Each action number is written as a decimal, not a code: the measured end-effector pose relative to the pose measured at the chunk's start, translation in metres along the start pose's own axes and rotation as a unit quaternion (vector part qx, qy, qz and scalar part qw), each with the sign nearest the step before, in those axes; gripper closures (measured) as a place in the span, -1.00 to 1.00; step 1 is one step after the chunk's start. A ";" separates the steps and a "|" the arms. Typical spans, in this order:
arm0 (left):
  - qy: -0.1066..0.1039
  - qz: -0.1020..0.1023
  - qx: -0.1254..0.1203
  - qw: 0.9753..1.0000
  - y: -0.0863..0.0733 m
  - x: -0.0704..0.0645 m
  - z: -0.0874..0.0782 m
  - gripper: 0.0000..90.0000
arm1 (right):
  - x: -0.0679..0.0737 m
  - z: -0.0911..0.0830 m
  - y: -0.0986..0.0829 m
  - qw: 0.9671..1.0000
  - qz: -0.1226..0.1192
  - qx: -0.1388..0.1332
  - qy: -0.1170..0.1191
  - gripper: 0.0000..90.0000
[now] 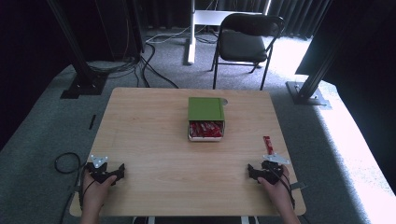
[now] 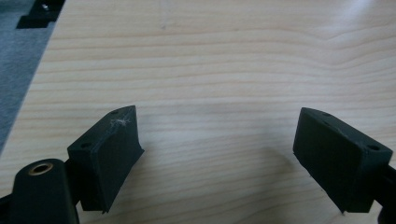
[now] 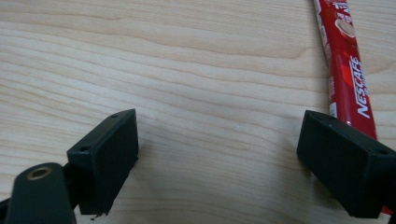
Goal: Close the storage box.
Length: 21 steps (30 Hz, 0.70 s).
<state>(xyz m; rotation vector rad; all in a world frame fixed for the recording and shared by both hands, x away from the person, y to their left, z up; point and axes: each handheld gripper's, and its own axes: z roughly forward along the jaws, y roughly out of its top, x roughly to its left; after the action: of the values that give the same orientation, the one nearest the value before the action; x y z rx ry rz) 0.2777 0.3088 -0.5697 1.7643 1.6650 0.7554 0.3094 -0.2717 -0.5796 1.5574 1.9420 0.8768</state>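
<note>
Right tool (image 3: 217,158) gapes beside a red Nescafe stick (image 3: 348,70); high view adds the green box (image 1: 206,108)

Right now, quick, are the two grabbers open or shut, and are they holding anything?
Left gripper: open, holding nothing, over the bare table.
Right gripper: open, holding nothing; a red coffee stick lies by one jaw.

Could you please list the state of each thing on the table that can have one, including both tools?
Box: lid slid partly back, red sachets showing inside.
Sachet: lying flat on the table, loose, beside the right tool.
Left tool: open, empty.
Right tool: open, empty.
</note>
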 end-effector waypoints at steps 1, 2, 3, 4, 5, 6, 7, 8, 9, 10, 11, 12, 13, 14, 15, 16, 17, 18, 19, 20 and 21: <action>0.002 -0.001 0.004 1.000 0.000 0.000 0.000 -0.66 | 0.000 0.000 0.000 1.000 0.001 0.001 -0.002 -0.75; 0.005 0.000 0.009 1.000 0.000 0.001 0.000 -0.66 | 0.000 0.000 0.000 1.000 0.002 0.001 -0.004 -0.75; 0.006 -0.001 0.013 1.000 -0.001 0.001 0.000 -0.65 | 0.000 0.000 0.000 1.000 0.004 0.001 -0.005 -0.75; 0.007 -0.002 0.013 1.000 -0.001 0.001 0.000 -0.65 | -0.001 0.000 0.000 1.000 0.004 0.001 -0.005 -0.75; 0.011 -0.003 0.013 1.000 -0.001 0.001 0.000 -0.66 | 0.000 0.000 0.000 1.000 0.004 0.001 -0.005 -0.75; 0.014 -0.005 0.014 1.000 -0.001 0.001 0.000 -0.66 | -0.001 0.000 0.000 1.000 0.004 0.001 -0.005 -0.75; 0.016 -0.007 0.015 1.000 -0.001 0.002 0.000 -0.66 | -0.001 0.000 0.000 1.000 0.005 0.001 -0.005 -0.75; 0.016 -0.007 0.015 1.000 -0.001 0.002 0.000 -0.66 | -0.001 0.000 0.000 1.000 0.005 0.001 -0.005 -0.75; 0.016 -0.007 0.014 1.000 -0.001 0.002 0.000 -0.66 | -0.001 0.000 0.000 1.000 0.005 0.001 -0.005 -0.75; 0.017 -0.010 0.013 1.000 -0.001 0.001 0.001 -0.66 | -0.001 0.000 0.000 1.000 0.005 0.001 -0.005 -0.75; 0.019 -0.011 0.014 1.000 -0.001 0.001 0.001 -0.67 | -0.001 0.000 0.000 1.000 0.005 0.001 -0.005 -0.75; 0.023 -0.014 0.015 1.000 0.000 0.001 0.001 -0.69 | -0.001 0.000 0.000 1.000 0.005 0.001 -0.005 -0.75; 0.026 -0.018 0.018 0.999 0.000 0.001 0.002 -0.74 | -0.001 0.000 0.000 1.000 0.005 0.001 -0.005 -0.75; 0.027 -0.019 0.018 0.999 0.000 0.001 0.002 -0.77 | -0.001 0.000 0.000 1.000 0.005 0.001 -0.005 -0.75; 0.028 -0.020 0.018 0.999 0.000 0.001 0.002 -0.77 | -0.001 0.000 0.000 1.000 0.005 0.001 -0.005 -0.74; 0.029 -0.021 0.018 0.999 0.000 0.001 0.002 -0.78 | -0.001 0.000 0.000 1.000 0.005 0.001 -0.005 -0.75; 0.030 -0.021 0.018 0.999 0.000 0.001 0.002 -0.78 | -0.001 0.000 0.000 1.000 0.005 0.001 -0.005 -0.75; 0.030 -0.021 0.018 0.999 0.000 0.001 0.002 -0.79 | -0.001 0.000 0.000 1.000 0.005 0.001 -0.005 -0.75; 0.032 -0.023 0.019 0.999 0.000 0.001 0.002 -0.79 | -0.001 0.000 0.000 1.000 0.005 0.001 -0.005 -0.75; 0.032 -0.024 0.019 0.999 0.000 0.001 0.002 -0.81 | -0.001 0.000 0.000 1.000 0.005 0.001 -0.005 -0.75; 0.033 -0.025 0.019 0.999 0.000 0.001 0.002 -0.81 | -0.001 0.000 0.000 1.000 0.005 0.001 -0.005 -0.75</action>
<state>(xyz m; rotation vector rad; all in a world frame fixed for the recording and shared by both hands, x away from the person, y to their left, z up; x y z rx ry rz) 0.2797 0.3096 -0.5712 1.7351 1.7712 0.7719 0.3096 -0.2722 -0.5798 1.5700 1.9310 0.8696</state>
